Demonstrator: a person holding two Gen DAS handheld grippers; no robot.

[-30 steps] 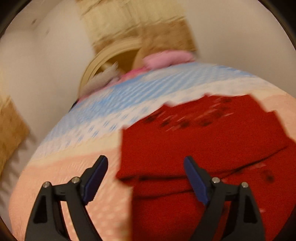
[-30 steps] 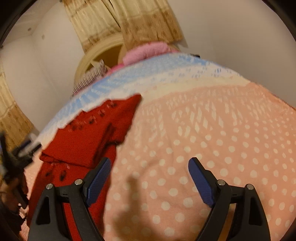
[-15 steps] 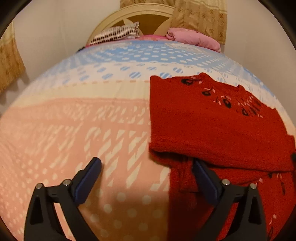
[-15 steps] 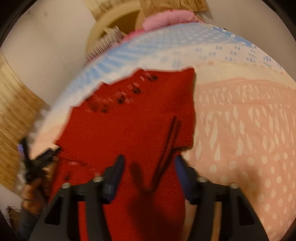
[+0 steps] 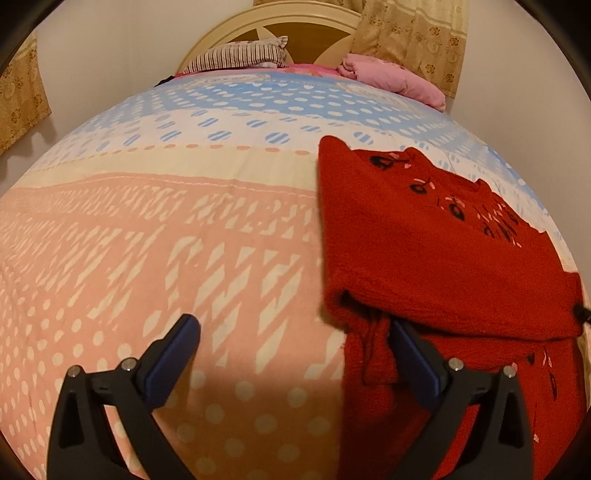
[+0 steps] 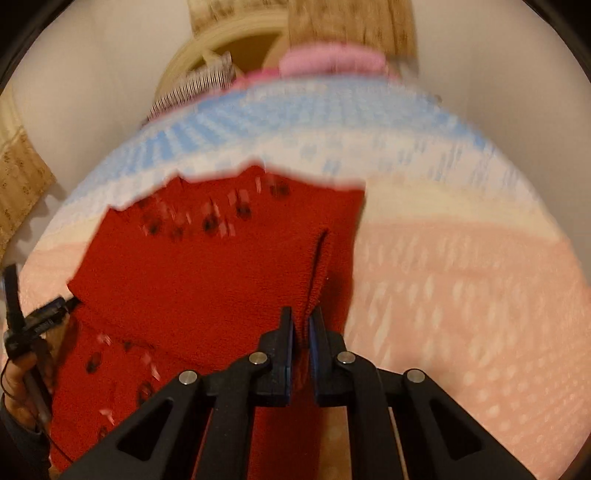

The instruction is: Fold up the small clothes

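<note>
We are working a red knitted sweater with small dark motifs (image 5: 436, 251), lying partly folded on the pink, cream and blue dotted bedspread (image 5: 166, 240). Our right gripper (image 6: 300, 325) is pinching a raised ridge of the sweater's near right edge, jaws nearly closed with only the knit between them; this view is blurring, so we are guessing how deep the bite goes. Our left gripper (image 5: 295, 336) is hovering wide open and gripping nothing, its right finger (image 5: 413, 358) just over the sweater's left edge where the folded layer ends. The sweater is running lengthwise away from us toward the headboard (image 5: 280, 22), lying right of the left gripper; that open left tool is nearest the free left edge. No containers are showing
</note>
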